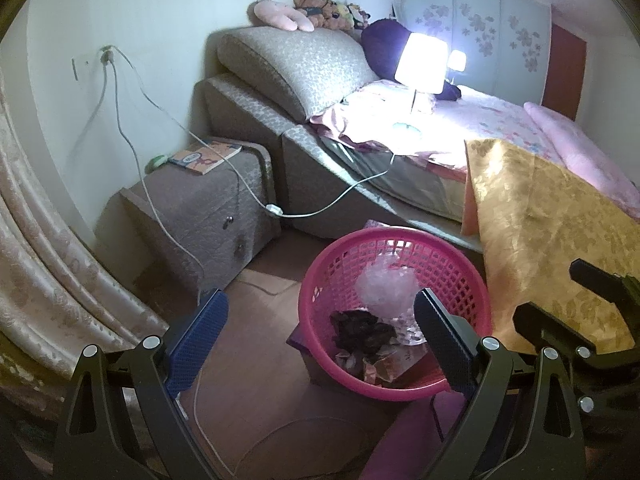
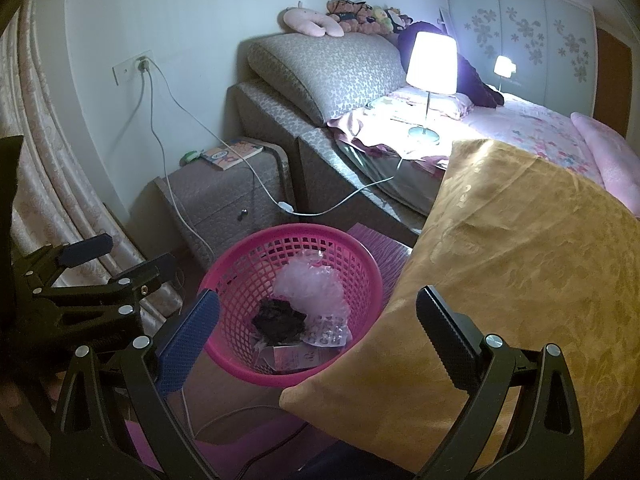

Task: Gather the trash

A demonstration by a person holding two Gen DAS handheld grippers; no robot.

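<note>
Left wrist view. The left gripper (image 1: 320,340) is held above the floor, tilted down, with jaws spread wide and nothing between them. A pink basket (image 1: 472,280) is seen at 5 o'clock, between the fingertips but lower. Inside it lie a wad of clear plastic (image 1: 384,284), a dark crumpled lump (image 1: 360,330) and paper scraps (image 1: 384,364). The right gripper's frame is glimpsed at 4 o'clock against a gold cloth (image 1: 552,240) hanging off the bed (image 1: 500,120).

Right wrist view. The right gripper (image 2: 320,332) is likewise spread and empty, held level with its partner, which is seen at 9 o'clock. The basket (image 2: 240,280) sits at 6 o'clock, just beside the gold cloth (image 2: 520,260); whether they touch cannot be told. The plastic (image 2: 312,284) and dark lump (image 2: 280,320) are seen again.

Judgement: the trash appears already dropped in the basket, so a release step is judged done or a search under way. No loose trash is made out on the floor; next, a fresh piece must be located before any reach. A white cord (image 2: 192,236) trails near the basket and could be snagged.
</note>
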